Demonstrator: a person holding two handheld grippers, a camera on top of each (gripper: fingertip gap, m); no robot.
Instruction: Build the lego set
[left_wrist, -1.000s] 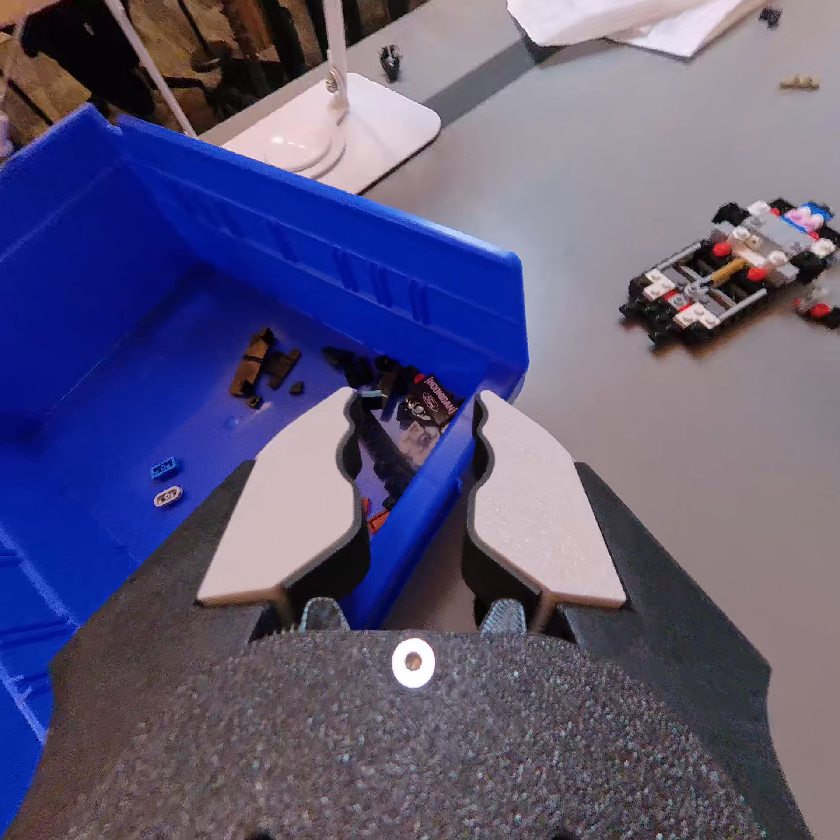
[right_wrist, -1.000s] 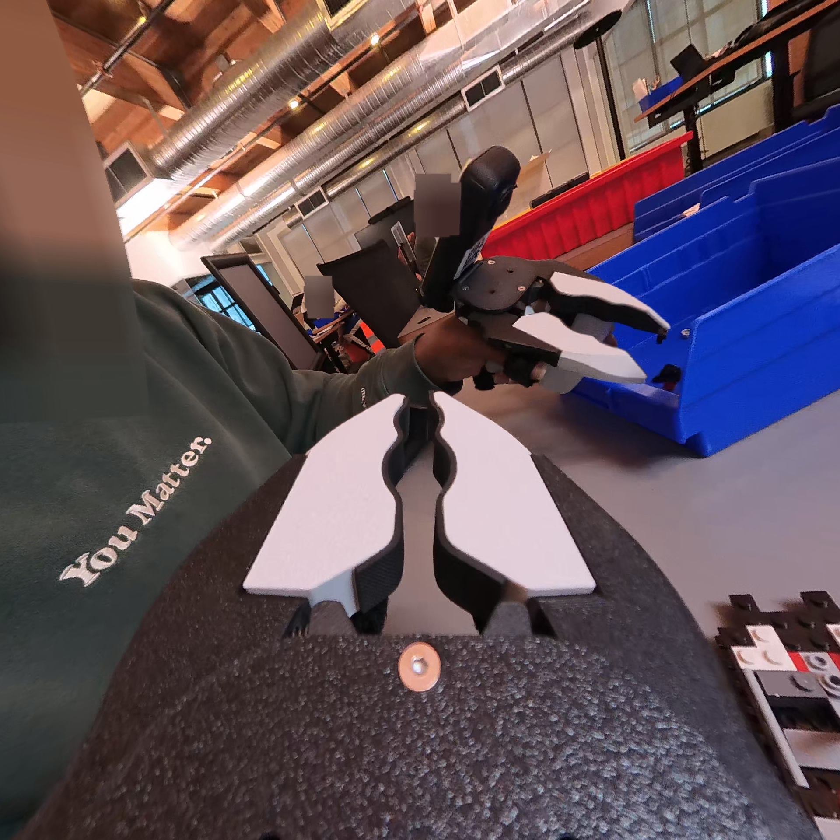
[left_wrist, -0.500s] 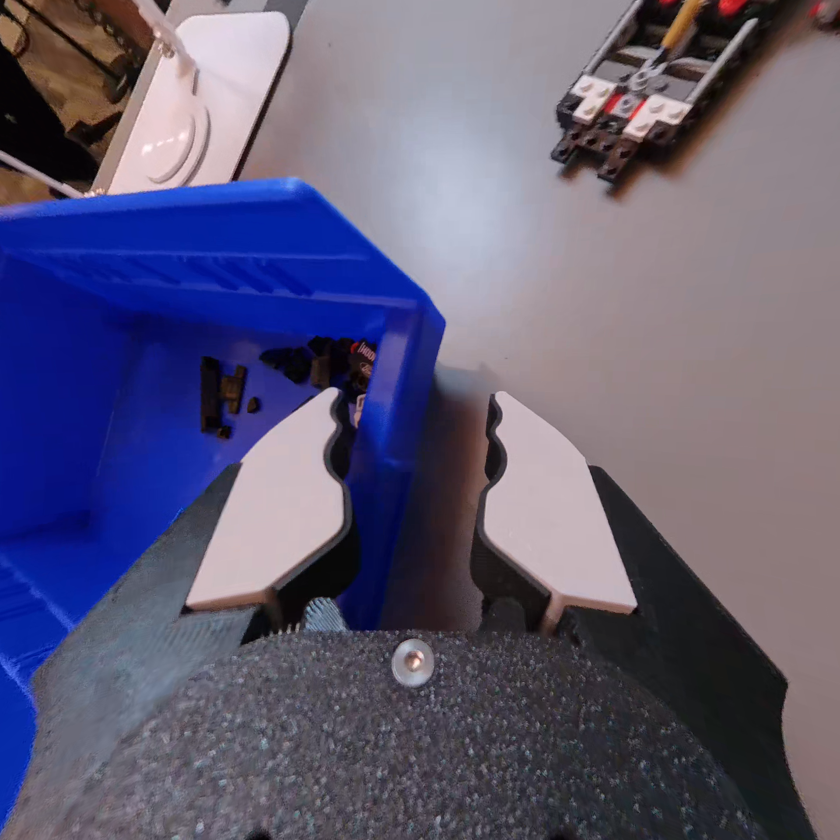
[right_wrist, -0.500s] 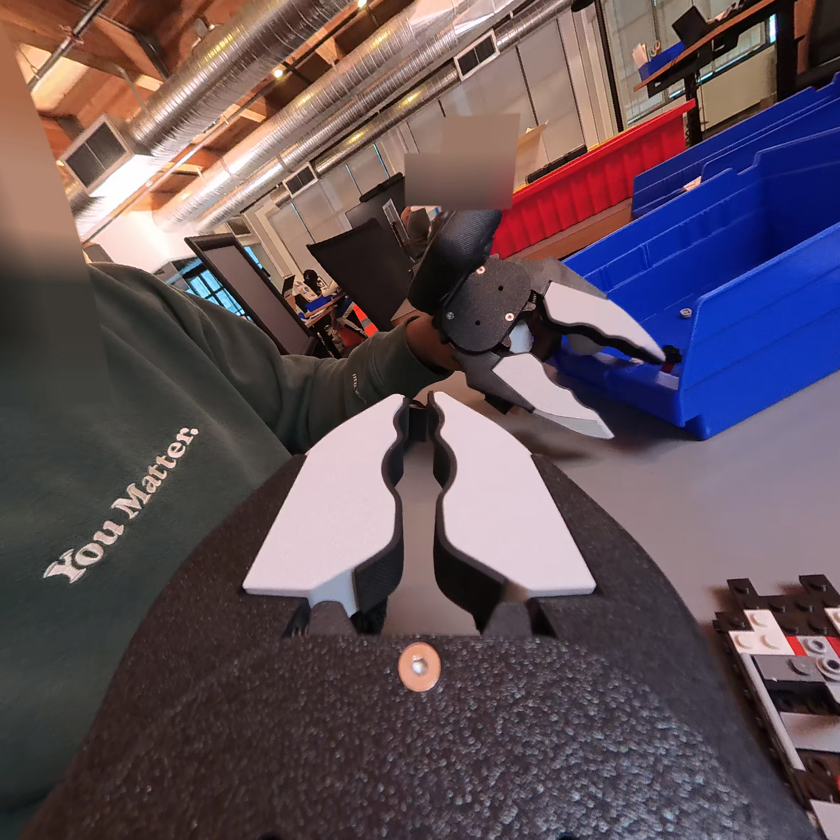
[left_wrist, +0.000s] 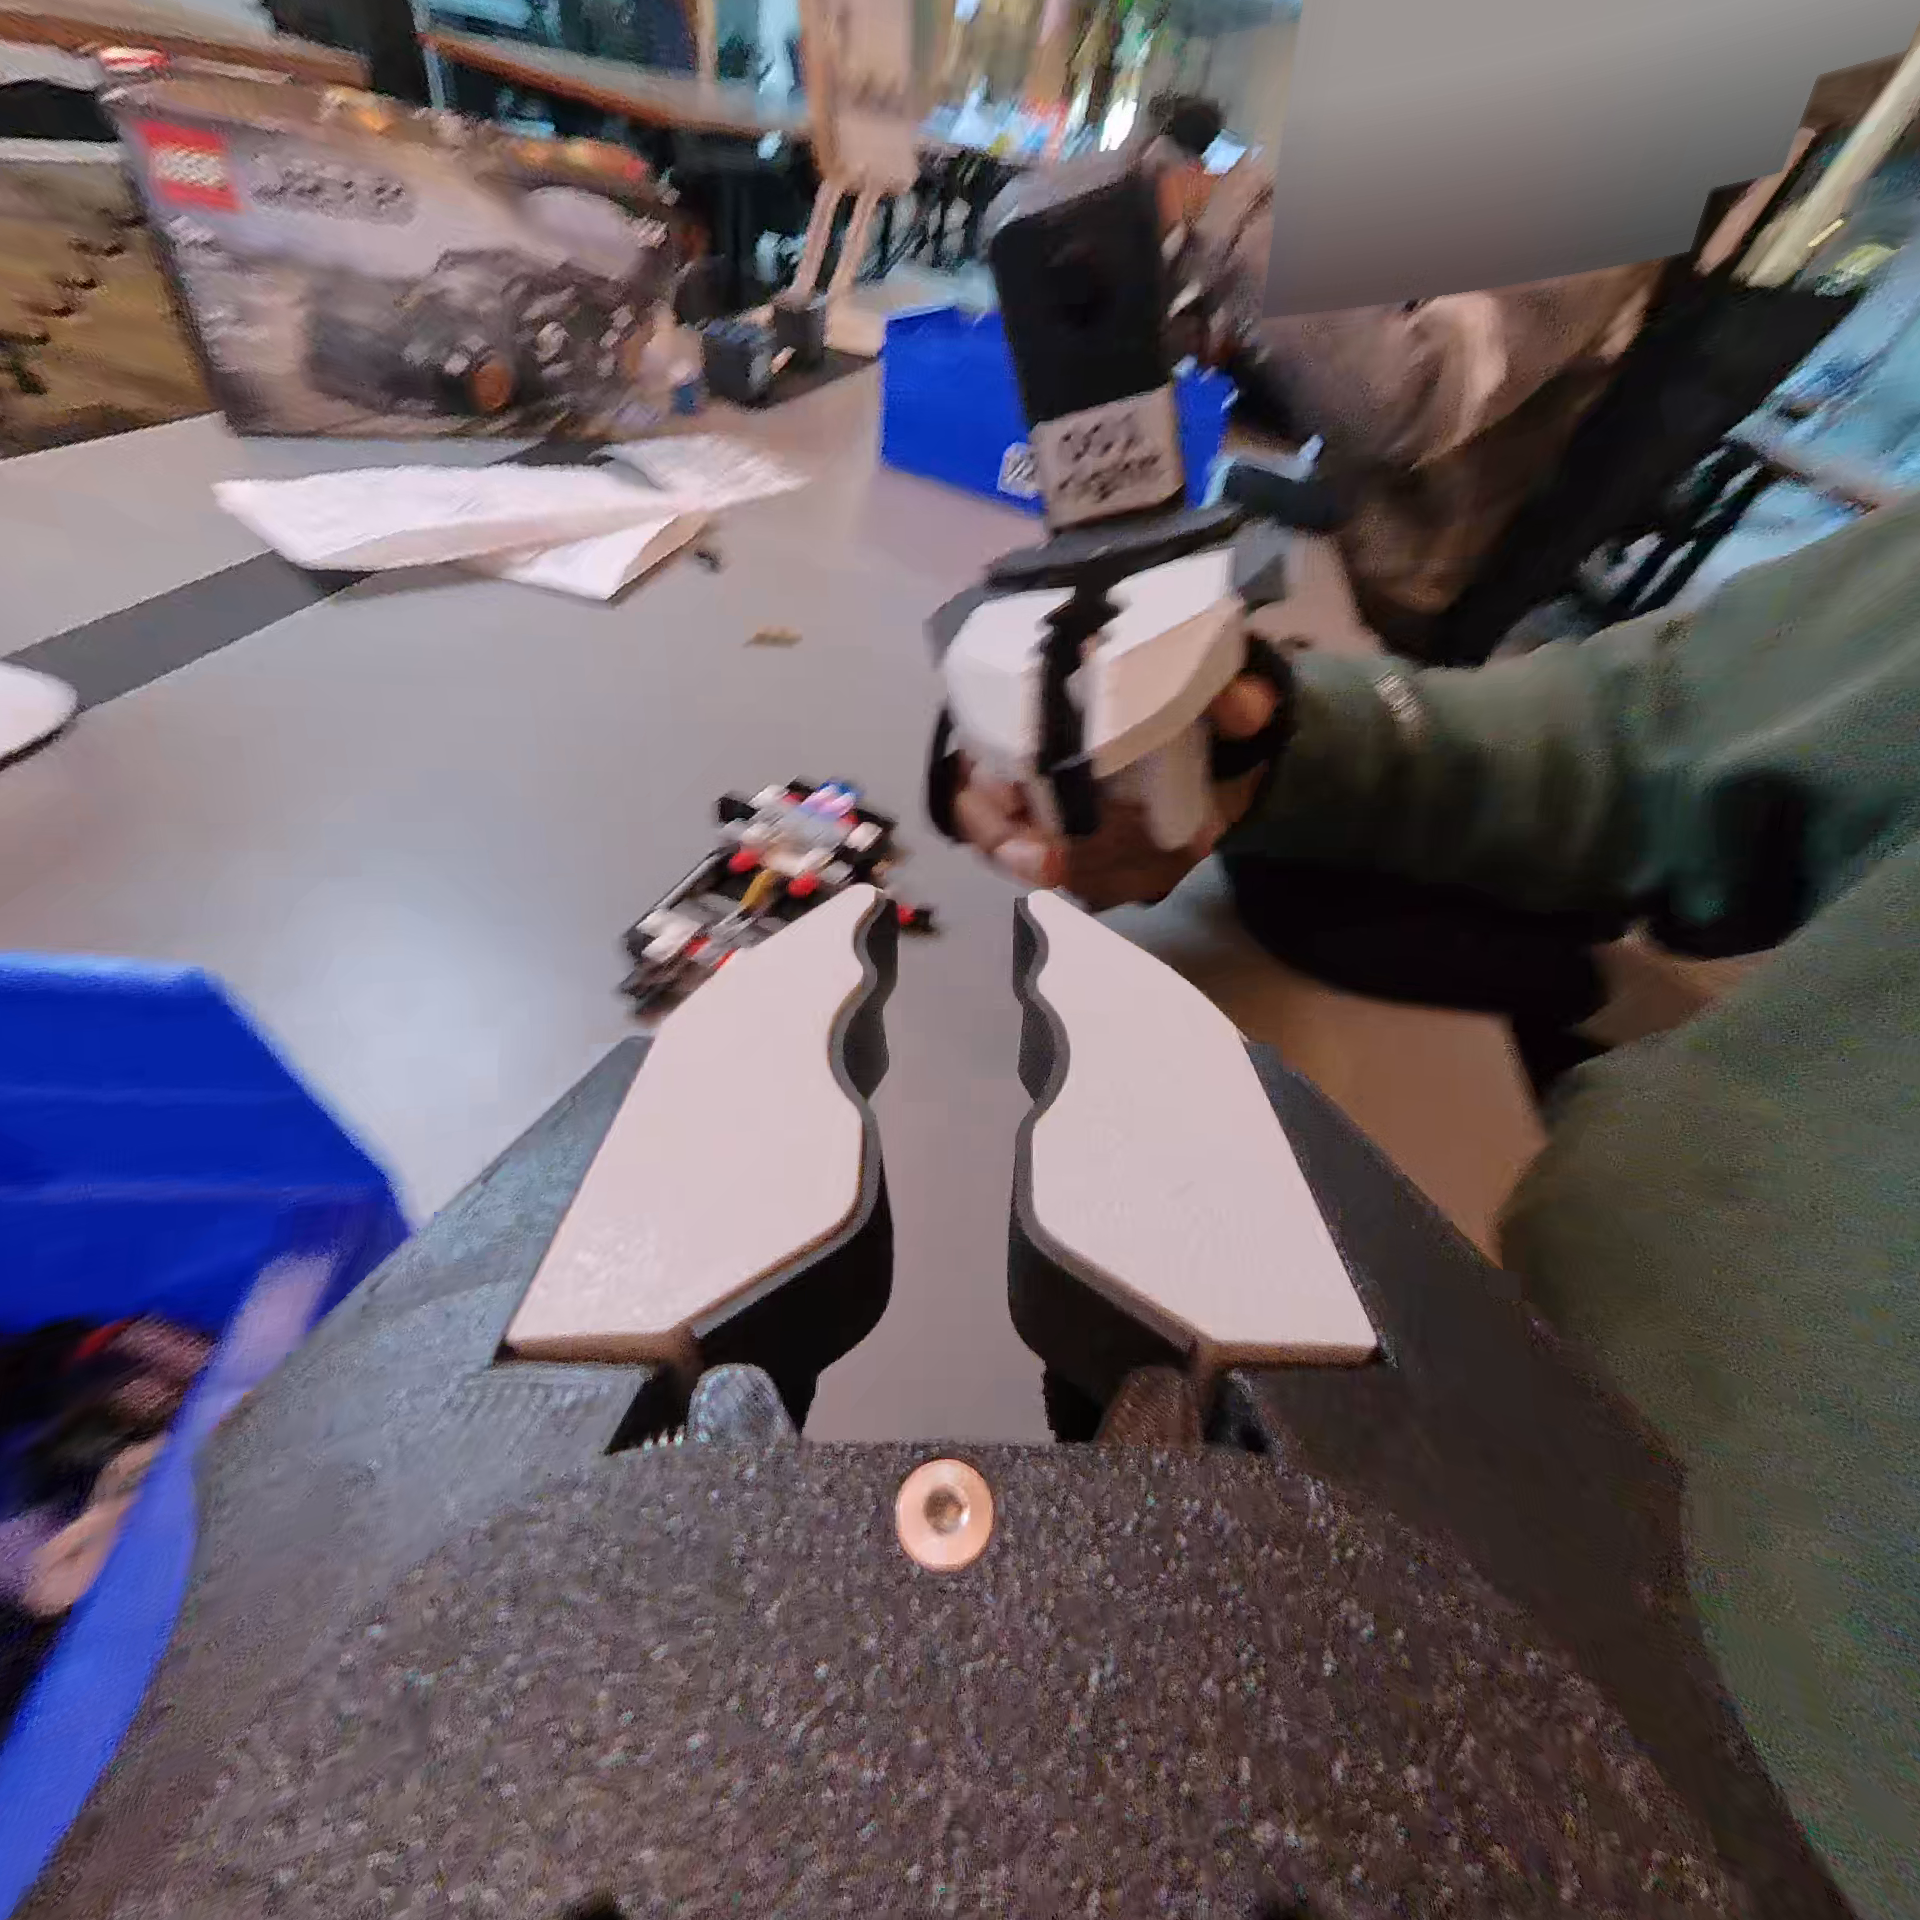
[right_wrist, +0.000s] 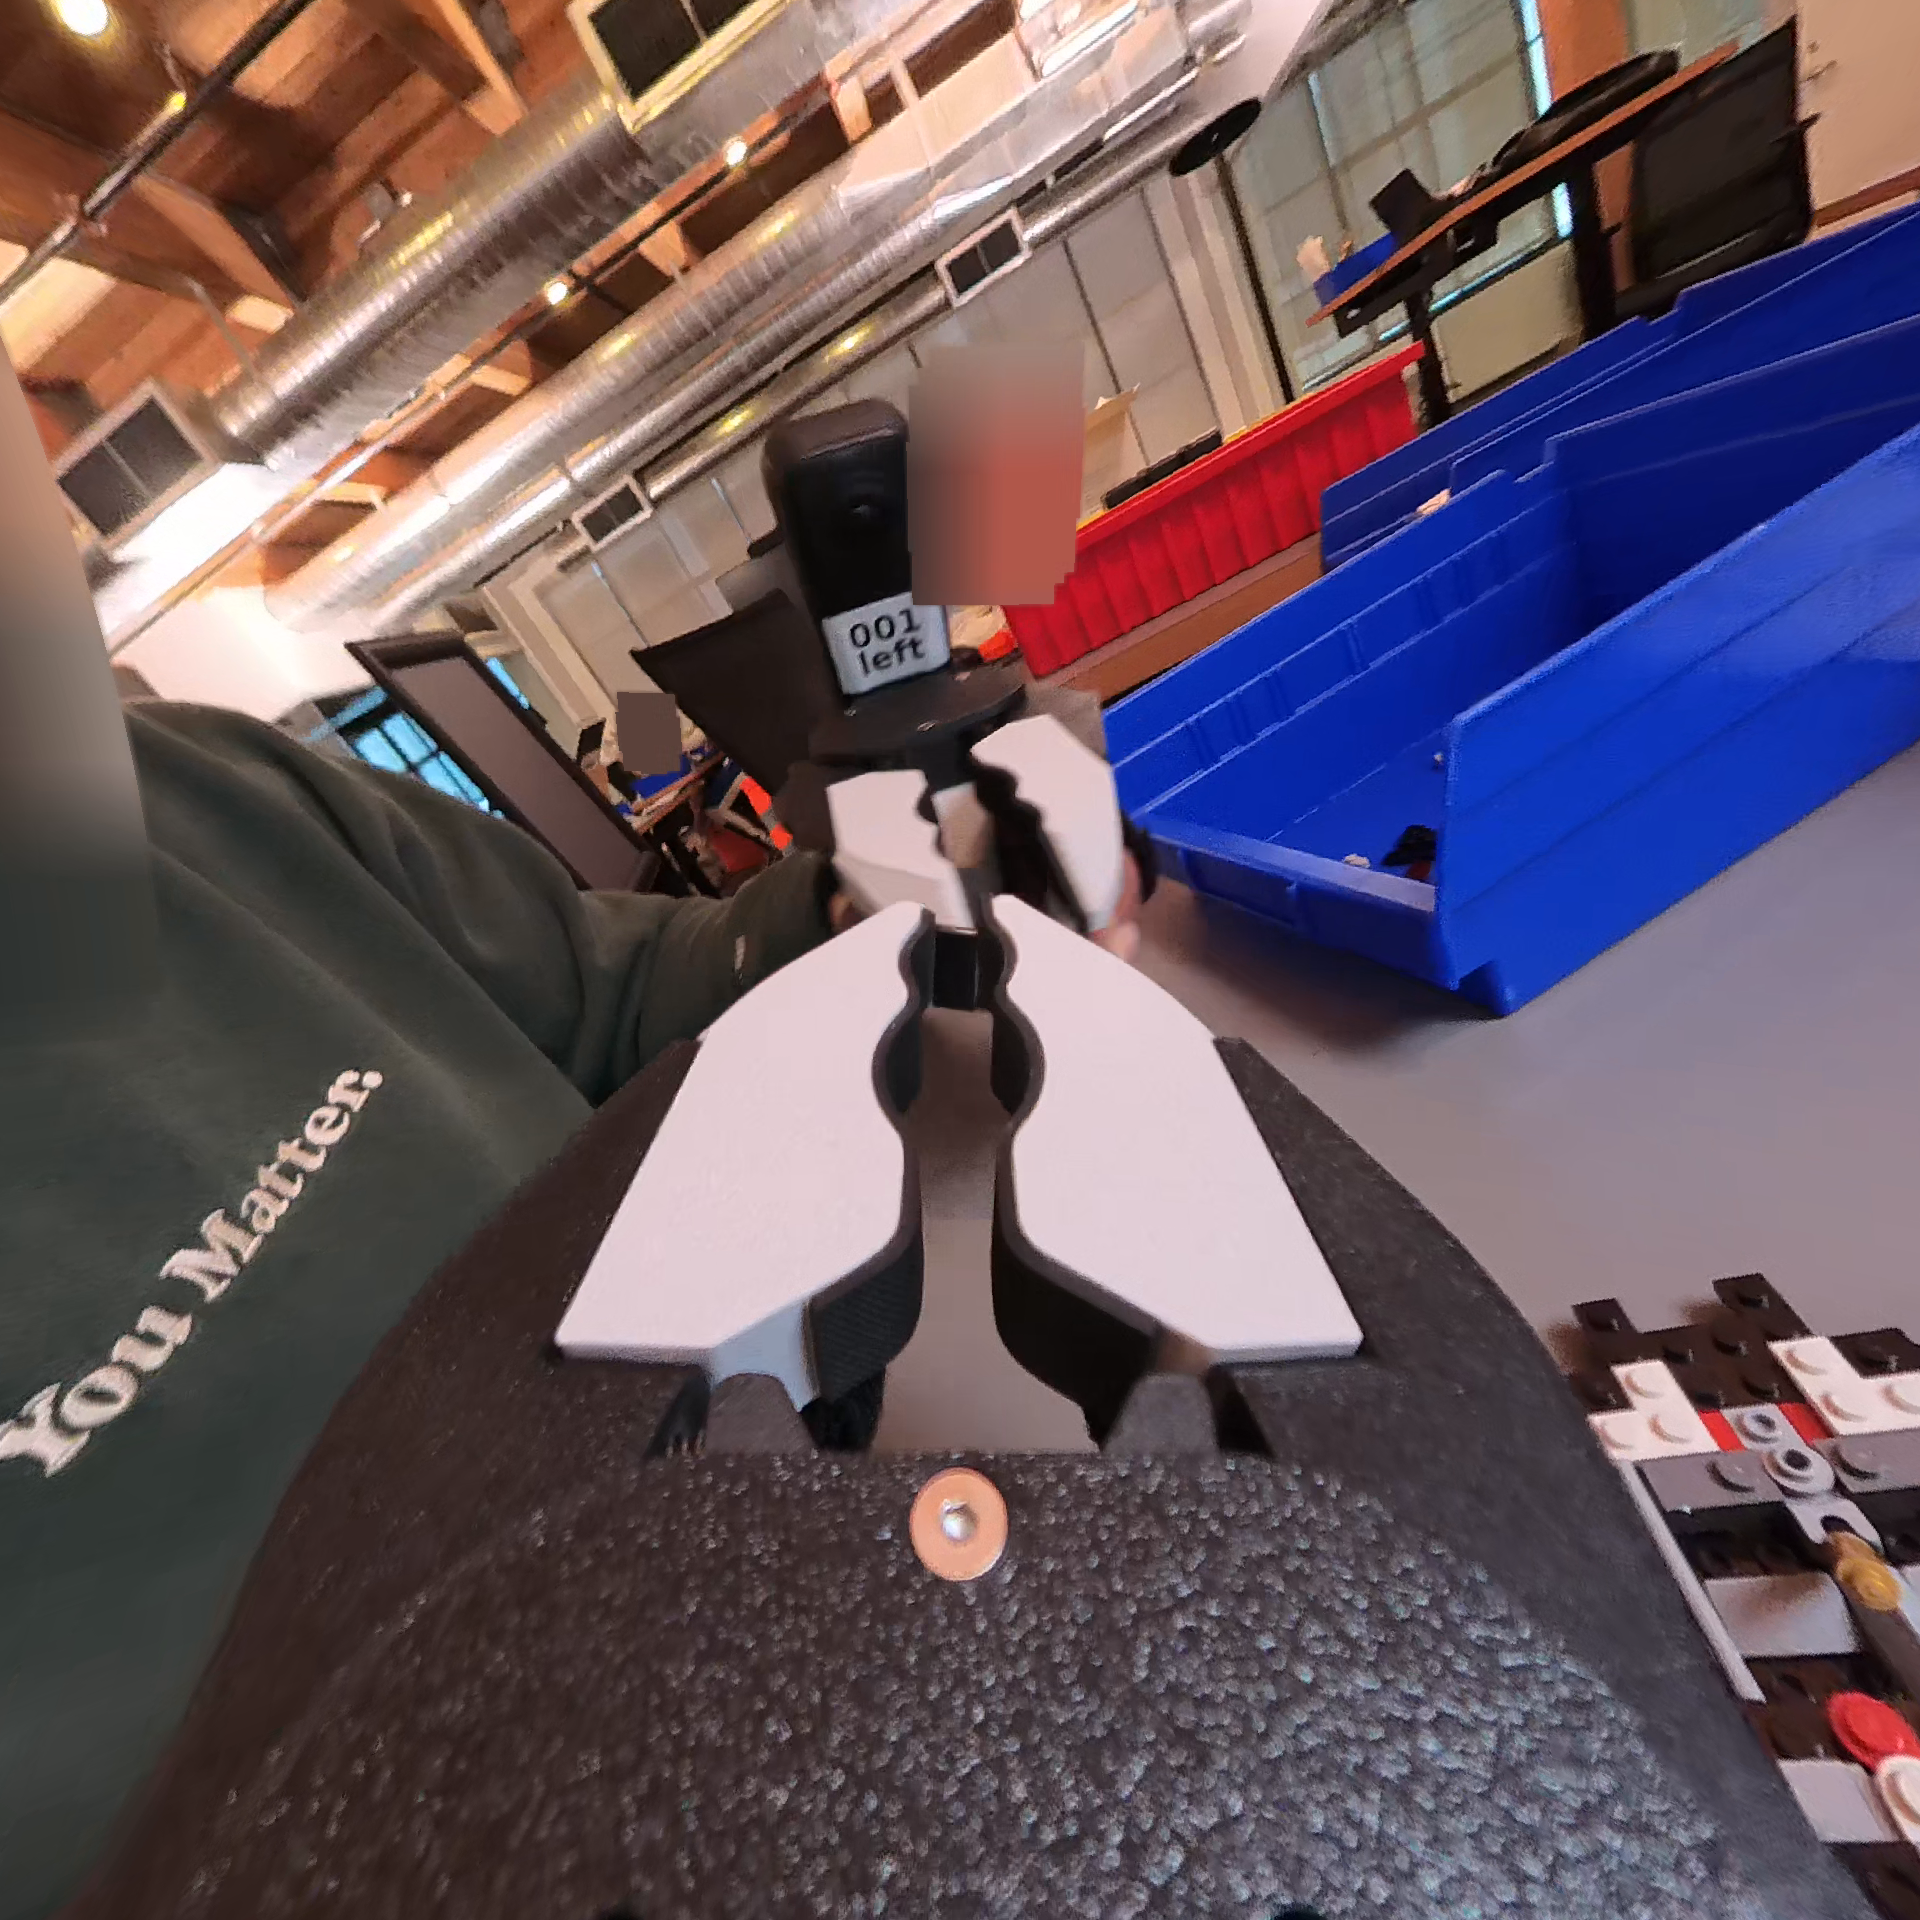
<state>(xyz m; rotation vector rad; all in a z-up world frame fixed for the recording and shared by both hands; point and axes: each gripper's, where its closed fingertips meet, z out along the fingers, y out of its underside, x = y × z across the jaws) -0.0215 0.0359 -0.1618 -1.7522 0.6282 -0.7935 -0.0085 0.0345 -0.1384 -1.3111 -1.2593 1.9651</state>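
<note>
A: Two hand-held grippers face each other above a grey desk. How do the jaws of the left gripper stand?

B: Spread, with a clear gap and nothing in it. In the left wrist view its white fingers hang in the air over the desk, pointing toward a small brick-built car chassis of black, white, grey and red pieces that lies flat on the desk just beyond the tips.

A: And the right gripper?

B: Its jaws stand nearly together, only a narrow slit between the tips, and they pinch nothing that I can see. It too is held above the desk. The same chassis lies at the lower right of the right wrist view, close beside that gripper's body.

A: Where is the blue bin?

B: The blue bin sits at the left gripper's lower left, blurred, with small dark pieces inside. From the right wrist view the bin stands on the desk behind the left gripper, apart from it, a few small pieces on its floor.

A: What else is around?

B: White paper sheets lie farther back on the desk, with a large printed toy box standing behind them. A person in a dark green sleeve holds the right gripper above the chassis. A red bin and more blue bins stand in the background.
</note>
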